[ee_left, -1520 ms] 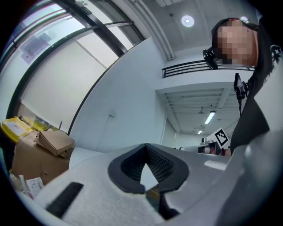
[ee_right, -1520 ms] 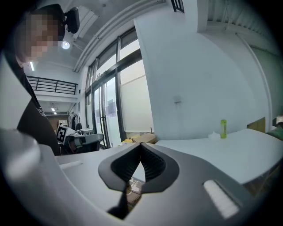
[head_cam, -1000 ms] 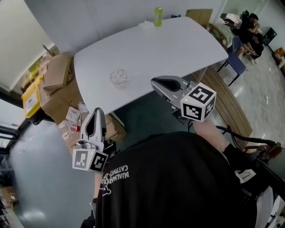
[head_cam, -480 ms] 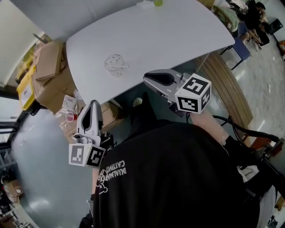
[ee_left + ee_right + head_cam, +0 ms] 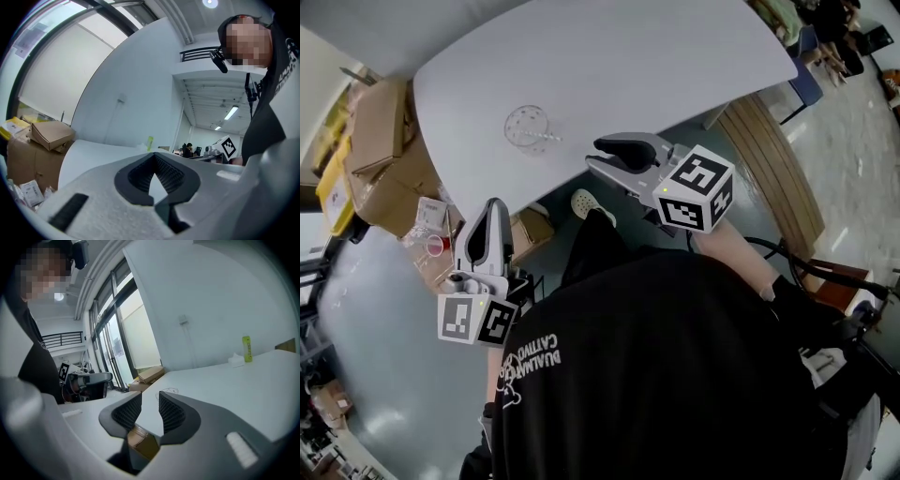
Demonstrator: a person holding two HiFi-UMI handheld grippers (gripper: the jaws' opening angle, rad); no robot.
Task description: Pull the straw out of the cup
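A clear plastic cup (image 5: 528, 125) stands on the white table (image 5: 656, 66) near its left front edge, with a thin white straw (image 5: 549, 138) lying across its mouth. In the right gripper view the cup (image 5: 168, 391) is a faint outline far ahead on the tabletop. My left gripper (image 5: 497, 204) hangs below the table's edge, off to the cup's left, its jaws shut tip to tip (image 5: 153, 157) and empty. My right gripper (image 5: 596, 156) hovers at the table's front edge, right of the cup; its jaws (image 5: 150, 401) are opening with nothing between them.
Cardboard boxes (image 5: 380, 131) and small packets are piled left of the table. A green bottle (image 5: 246, 348) and some white tissue stand at the table's far end. A wooden bench (image 5: 769, 169) and a blue chair (image 5: 811, 80) lie to the right. A shoe (image 5: 586, 203) shows under the table.
Both grippers have sunk lower toward the person's body. The right gripper's jaws, shut a second ago, now stand apart. The cup has not moved on the table.
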